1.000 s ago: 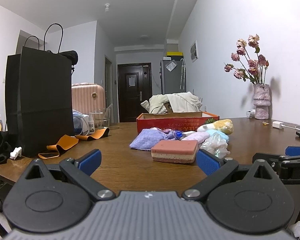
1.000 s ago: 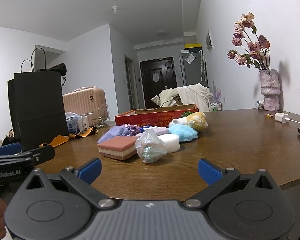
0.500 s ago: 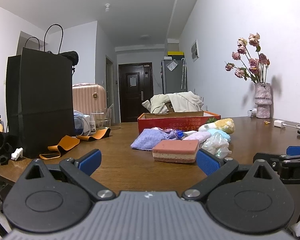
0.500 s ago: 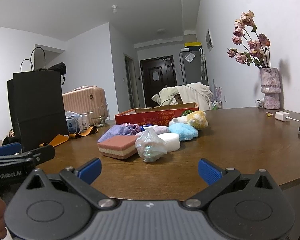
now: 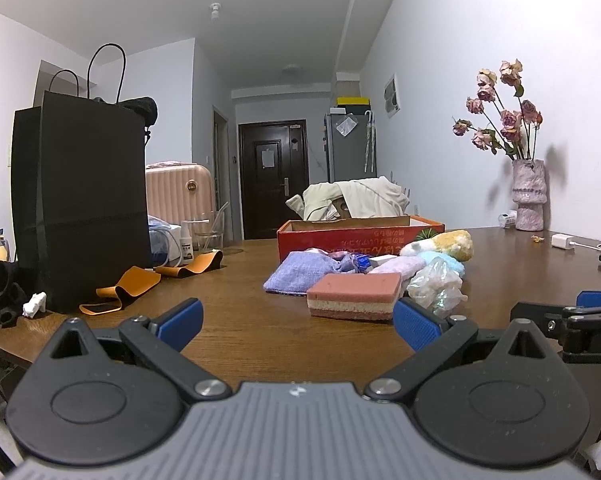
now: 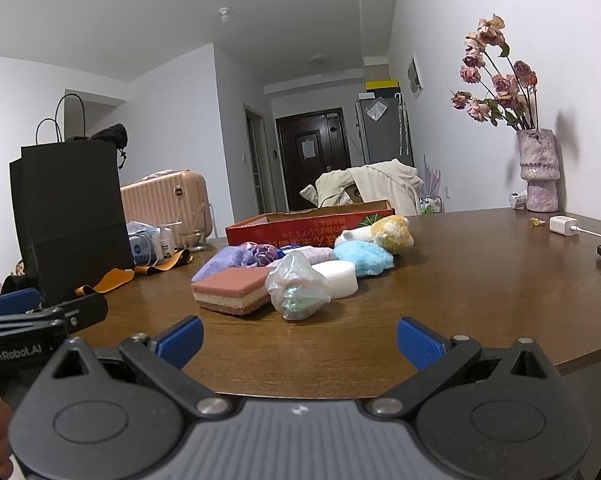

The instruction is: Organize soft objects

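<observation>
Brown wooden tabletop (image 5: 236, 320) carried a heap of soft things before a red cardboard box (image 5: 360, 234).
My left tool (image 5: 296, 320) and right tool (image 6: 298, 338) hung wide open, empty, short of the pink layered sponge block (image 6: 230, 290) touching a crumpled clear plastic bag (image 6: 298, 286).

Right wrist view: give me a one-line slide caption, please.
Open right tongs face a pile of soft items, pink layered sponge and crinkled plastic bag nearest, before a red cardboard box.

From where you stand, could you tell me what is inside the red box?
The red box stands open-topped behind the soft pile, but both cameras sit too low: only its brown inner wall shows. Whether anything lies inside cannot be seen.
</observation>
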`<state>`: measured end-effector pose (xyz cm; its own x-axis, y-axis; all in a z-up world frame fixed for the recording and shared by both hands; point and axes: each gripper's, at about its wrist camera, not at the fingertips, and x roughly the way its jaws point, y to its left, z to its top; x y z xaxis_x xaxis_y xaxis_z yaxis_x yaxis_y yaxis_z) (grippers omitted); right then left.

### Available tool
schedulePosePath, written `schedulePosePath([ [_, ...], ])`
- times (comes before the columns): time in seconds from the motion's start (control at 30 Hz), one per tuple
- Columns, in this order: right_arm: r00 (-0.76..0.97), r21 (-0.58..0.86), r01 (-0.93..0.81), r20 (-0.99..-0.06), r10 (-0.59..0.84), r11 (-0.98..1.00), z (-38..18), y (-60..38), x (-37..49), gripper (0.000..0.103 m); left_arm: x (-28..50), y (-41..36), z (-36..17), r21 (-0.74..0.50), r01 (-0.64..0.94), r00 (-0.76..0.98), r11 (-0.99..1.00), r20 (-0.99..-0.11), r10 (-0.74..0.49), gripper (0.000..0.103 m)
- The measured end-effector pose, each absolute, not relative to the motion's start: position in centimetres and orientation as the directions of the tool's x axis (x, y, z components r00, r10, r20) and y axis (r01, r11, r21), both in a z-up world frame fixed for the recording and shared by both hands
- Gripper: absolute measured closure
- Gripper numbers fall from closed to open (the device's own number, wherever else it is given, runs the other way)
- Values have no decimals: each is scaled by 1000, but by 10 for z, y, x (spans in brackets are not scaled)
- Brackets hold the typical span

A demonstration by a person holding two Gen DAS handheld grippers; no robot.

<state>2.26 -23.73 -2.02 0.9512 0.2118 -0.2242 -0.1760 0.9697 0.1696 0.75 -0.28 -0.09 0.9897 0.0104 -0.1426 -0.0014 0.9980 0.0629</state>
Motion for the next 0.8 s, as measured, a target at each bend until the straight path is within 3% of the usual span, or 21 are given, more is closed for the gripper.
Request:
schedulePosePath([
  [0.8,947,171,-184,-231,221,968,-15,-232,59,0,59,4,1,61,-18,973,998,-229,31,0],
])
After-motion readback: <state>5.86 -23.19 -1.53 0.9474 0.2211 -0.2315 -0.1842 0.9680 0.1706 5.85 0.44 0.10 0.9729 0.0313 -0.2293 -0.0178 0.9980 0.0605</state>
